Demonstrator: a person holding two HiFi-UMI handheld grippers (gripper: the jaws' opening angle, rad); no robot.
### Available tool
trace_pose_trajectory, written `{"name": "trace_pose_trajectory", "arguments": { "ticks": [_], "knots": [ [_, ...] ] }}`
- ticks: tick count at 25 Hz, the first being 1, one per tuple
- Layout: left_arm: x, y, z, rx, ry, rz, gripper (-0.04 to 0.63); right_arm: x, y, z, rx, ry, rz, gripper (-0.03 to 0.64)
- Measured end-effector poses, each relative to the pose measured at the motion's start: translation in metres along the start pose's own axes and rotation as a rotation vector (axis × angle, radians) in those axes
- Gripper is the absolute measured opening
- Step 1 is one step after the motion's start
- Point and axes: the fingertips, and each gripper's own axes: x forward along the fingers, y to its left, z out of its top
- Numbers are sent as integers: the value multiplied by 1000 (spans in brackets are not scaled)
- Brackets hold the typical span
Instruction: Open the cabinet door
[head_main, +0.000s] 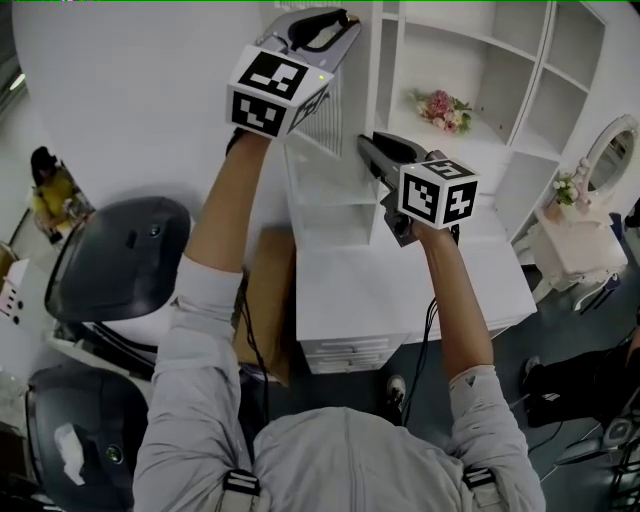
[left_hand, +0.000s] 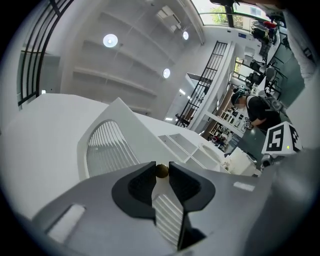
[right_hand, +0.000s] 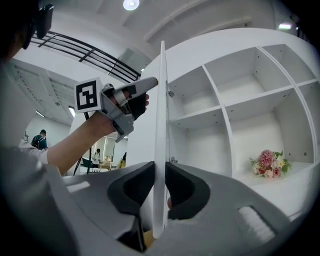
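Observation:
The white cabinet (head_main: 470, 50) has its louvred door (head_main: 322, 118) swung out toward me, edge-on in the right gripper view (right_hand: 161, 100). My left gripper (head_main: 335, 22) is up at the door's top, and its jaws close on the small brass knob (left_hand: 161, 171) from both sides. The slatted panel (left_hand: 106, 150) lies just past the left gripper (left_hand: 161, 168). Lower down, my right gripper (head_main: 363, 147) straddles the door's free edge (right_hand: 159, 200), with both pads of the right gripper (right_hand: 160, 176) against the thin white panel. The open shelves (right_hand: 240, 100) show behind the door.
Pink flowers (head_main: 445, 108) lie on a cabinet shelf. A white drawer unit (head_main: 400, 290) stands below the cabinet, with a cardboard box (head_main: 272, 300) beside it. Black chairs (head_main: 120, 255) are at the left, and a vanity mirror (head_main: 610, 150) at the right. A person (head_main: 50, 190) sits far left.

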Motion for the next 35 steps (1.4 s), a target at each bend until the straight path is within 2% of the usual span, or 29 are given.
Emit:
{"name": "trace_pose_trajectory", "arguments": {
  "ticks": [4, 9, 17, 27, 29, 32, 35],
  "knots": [
    [-36, 14, 5, -29, -17, -14, 104, 6, 42, -2, -25, 13, 22, 73],
    [-81, 40, 3, -133, -57, -13, 112, 24, 94, -7, -38, 21, 70, 81],
    [-117, 74, 1, -159, -22, 68, 117, 49, 136, -3, -18, 4, 149, 84],
    [-143, 92, -3, -211, -35, 148, 82, 65, 156, -5, -50, 18, 144, 84],
    [-148, 88, 0, -188, -29, 163, 70, 55, 148, -1, -46, 5, 141, 84],
    [-160, 77, 5, -113, 4, 194, 17, 30, 124, 1, -47, -5, 106, 74],
    [-165, 51, 5, -52, 61, 208, 15, -1, 90, -3, -43, 2, 55, 66]
  ]
}}
